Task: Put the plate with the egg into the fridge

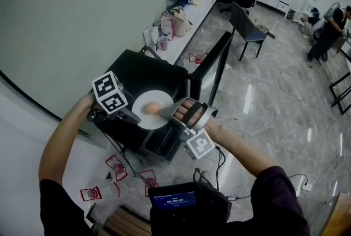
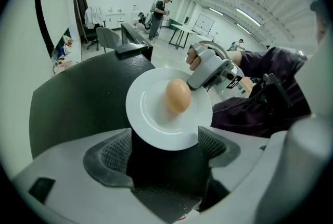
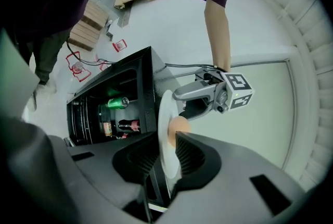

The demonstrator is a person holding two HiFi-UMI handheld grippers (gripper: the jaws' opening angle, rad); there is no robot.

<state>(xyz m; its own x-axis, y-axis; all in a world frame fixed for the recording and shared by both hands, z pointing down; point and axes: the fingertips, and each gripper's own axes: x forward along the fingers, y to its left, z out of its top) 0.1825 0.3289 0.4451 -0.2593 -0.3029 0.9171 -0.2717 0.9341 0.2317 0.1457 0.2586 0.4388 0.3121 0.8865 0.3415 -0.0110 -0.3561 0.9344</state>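
Most of the head view is grey tiled floor [image 1: 274, 97], and on it, against a pale wall, stands a small black fridge [image 1: 134, 70] with its door [image 1: 213, 62] swung wide open. Inside it, the right gripper view shows shelves with a green can [image 3: 118, 102] lying on its side and a dark bottle [image 3: 126, 125] below it. Both tools meet above the fridge's flat top. The left gripper [image 2: 165, 151] comes in from the wall side with its jaws spread wide; the near edge of the plate [image 1: 143, 118] reaches in between them, but the pads take no hold of it. The right gripper [image 3: 165, 150] comes from the door side, and its jaws are drawn in close on the plate's rim, one pad under it and one over it, so this tool has the plate. The white plate lies level over the middle of the fridge's top, outside the fridge; whether it rests on the top or is lifted just clear cannot be told. The brown egg [image 1: 152, 108] sits near the plate's middle, close to the right gripper's upper jaw.
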